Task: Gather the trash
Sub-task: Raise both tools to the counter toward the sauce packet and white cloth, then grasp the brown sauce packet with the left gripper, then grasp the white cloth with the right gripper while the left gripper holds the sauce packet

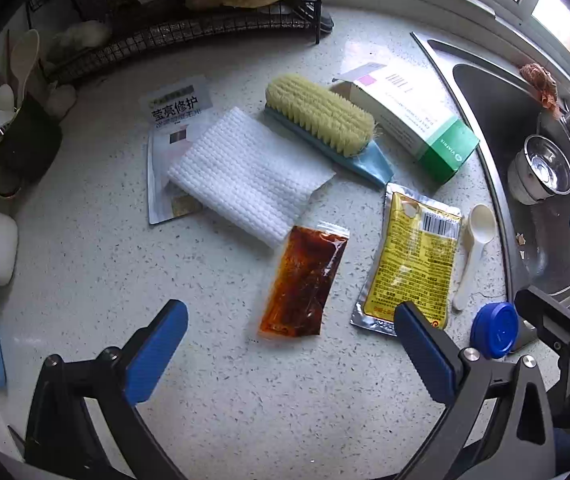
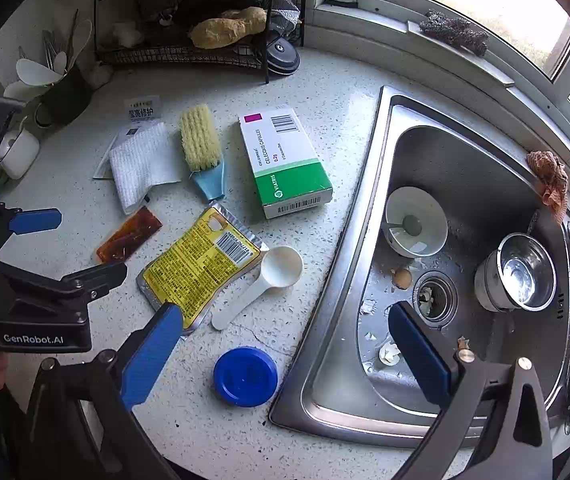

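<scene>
On the speckled counter lie a red sauce packet point(image 1: 303, 282) point(image 2: 129, 235), a yellow foil pouch point(image 1: 413, 264) point(image 2: 201, 266), a green and white medicine box point(image 1: 409, 120) point(image 2: 287, 160), a silver sachet point(image 1: 173, 136) under a white cloth point(image 1: 245, 176), a blue lid point(image 1: 495, 330) point(image 2: 245, 376) and a white scoop point(image 1: 475, 246) point(image 2: 263, 282). My left gripper point(image 1: 289, 350) is open and empty above the counter, just short of the sauce packet. My right gripper point(image 2: 285, 354) is open and empty above the blue lid and the sink's edge.
A scrub brush point(image 1: 321, 114) point(image 2: 201, 144) lies by the box. The steel sink point(image 2: 369, 184) on the right holds a white bowl point(image 2: 415, 220), steel bowls point(image 2: 519, 272) and eggshell bits. A wire rack point(image 2: 189, 52) and a utensil holder point(image 2: 65, 96) stand at the back.
</scene>
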